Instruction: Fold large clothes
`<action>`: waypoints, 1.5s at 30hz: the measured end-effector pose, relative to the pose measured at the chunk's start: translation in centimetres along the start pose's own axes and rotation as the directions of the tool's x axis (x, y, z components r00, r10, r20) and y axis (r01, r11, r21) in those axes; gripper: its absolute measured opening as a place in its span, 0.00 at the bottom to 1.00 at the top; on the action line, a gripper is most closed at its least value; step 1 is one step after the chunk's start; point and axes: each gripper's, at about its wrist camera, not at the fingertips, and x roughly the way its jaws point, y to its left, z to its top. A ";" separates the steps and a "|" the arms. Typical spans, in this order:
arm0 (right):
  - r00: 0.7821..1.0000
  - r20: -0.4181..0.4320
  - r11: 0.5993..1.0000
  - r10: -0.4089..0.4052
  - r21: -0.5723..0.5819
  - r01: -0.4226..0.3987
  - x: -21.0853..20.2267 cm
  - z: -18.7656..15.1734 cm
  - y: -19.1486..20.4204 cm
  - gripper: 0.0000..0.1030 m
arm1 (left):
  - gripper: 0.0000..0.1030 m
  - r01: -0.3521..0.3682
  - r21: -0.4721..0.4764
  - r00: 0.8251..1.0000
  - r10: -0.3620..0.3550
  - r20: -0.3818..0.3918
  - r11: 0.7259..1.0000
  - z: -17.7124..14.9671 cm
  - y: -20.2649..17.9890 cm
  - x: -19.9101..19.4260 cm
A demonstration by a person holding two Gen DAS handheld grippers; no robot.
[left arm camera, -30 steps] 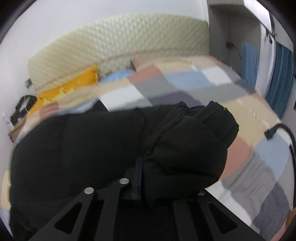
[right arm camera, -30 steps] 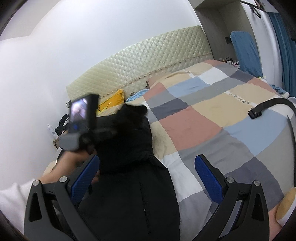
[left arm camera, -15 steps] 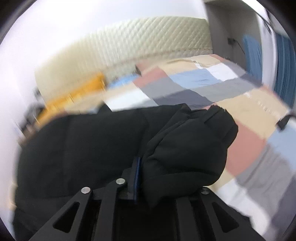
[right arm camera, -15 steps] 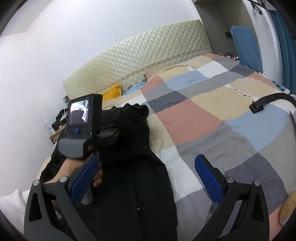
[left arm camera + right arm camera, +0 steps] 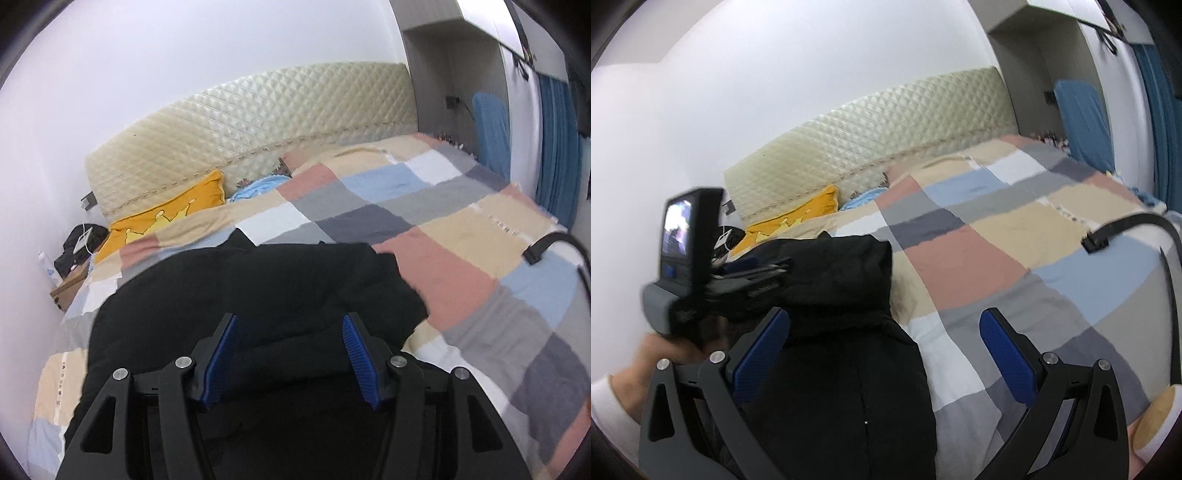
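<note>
A black padded jacket lies on a bed covered by a patchwork quilt, along the side nearest the wall and the yellow cushion. The left gripper hovers low over the jacket, its blue-padded jaws apart and holding nothing; the right gripper hangs above the jacket's near end, jaws likewise spread wide and empty. In the right wrist view the garment's long axis runs from the camera toward the quilted headboard, with a doubled-over bulk at the far end; whether that is hood or sleeve cannot be told. The fold appears to be mid-way, between grasps. The next move likely calls for pinching a free edge and carrying it across the body.
</note>
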 end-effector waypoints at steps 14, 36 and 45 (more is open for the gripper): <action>1.000 0.019 0.993 0.008 -0.122 -0.005 -2.4 -0.9 3.6 0.99 | 0.56 0.091 -0.246 0.996 -0.082 0.044 0.965 -2.9 9.1 -14.2; 0.998 -0.038 0.979 0.054 -0.197 -0.061 -3.8 -3.6 6.8 0.99 | 0.56 0.102 -0.336 0.994 -0.105 0.011 0.936 -14.2 15.3 -16.9; 0.994 -0.080 0.977 0.075 -0.194 -0.089 -4.7 -4.8 7.9 0.99 | 0.56 0.128 -0.415 0.991 -0.135 0.014 0.901 -17.4 17.0 -16.2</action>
